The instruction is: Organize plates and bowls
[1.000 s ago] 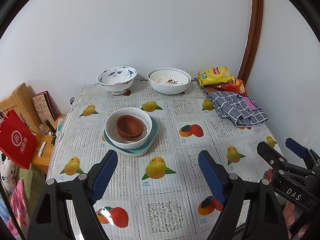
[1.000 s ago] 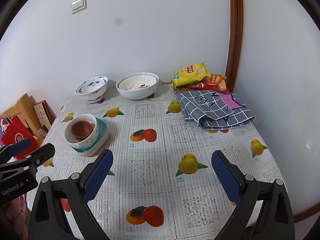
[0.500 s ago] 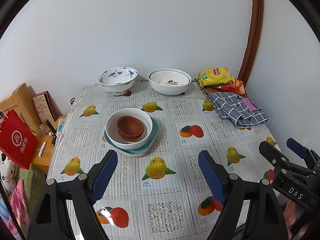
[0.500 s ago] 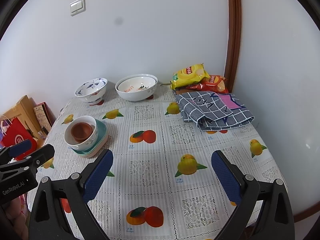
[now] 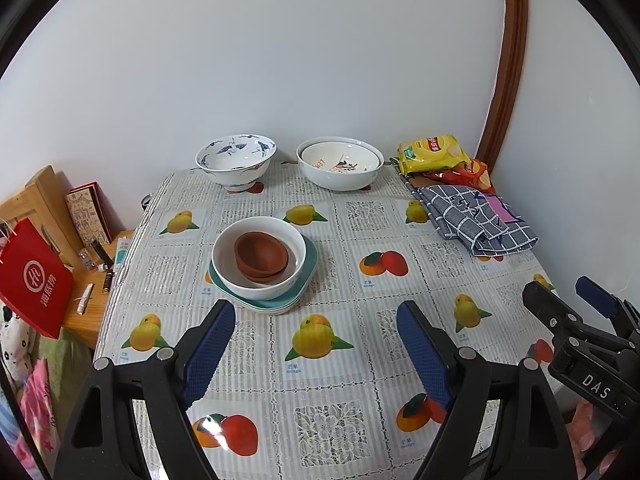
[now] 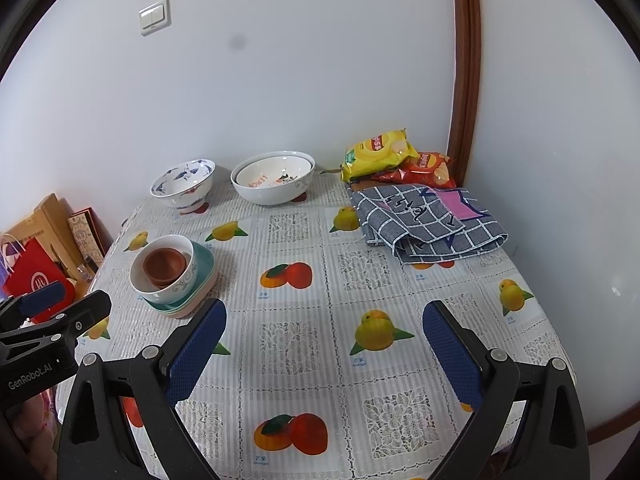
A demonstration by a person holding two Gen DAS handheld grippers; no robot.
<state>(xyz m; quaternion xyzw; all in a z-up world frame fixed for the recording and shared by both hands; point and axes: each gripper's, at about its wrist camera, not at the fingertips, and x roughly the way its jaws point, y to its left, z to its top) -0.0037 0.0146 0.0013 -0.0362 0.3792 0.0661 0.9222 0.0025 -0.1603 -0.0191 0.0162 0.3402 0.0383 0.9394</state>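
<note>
**Mara:** Near the left edge of the table sits the stack: brown bowls nested in a white bowl, all of it on teal plates. That is where I would worry. It looks top-heavy, and the brown ones sit a little askew.

**Jon:** So a nudge from the side could slide the white bowl off the plates?

**Mara:** I think so, and the plastic tablecloth looks slick. A push toward the left edge could send the stack down onto the side table with the red bag.

**Jon:** And the grippers?

**Mara:** Both are wide apart and hold nothing. The left gripper hangs over the near cloth, just short of the stack; the right gripper is over bare cloth further right.

**Jon:** What about the two big bowls?

**Mara:** The blue-patterned bowl and the nested white pair stand against the back wall, well apart from the stack. Reaching them means passing over or beside the stack, so a low arm could clip it.

**Jon:** Any free room?

**Mara:** Plenty in the middle and front. The right back corner is taken by snack bags and a folded checked cloth.
</note>
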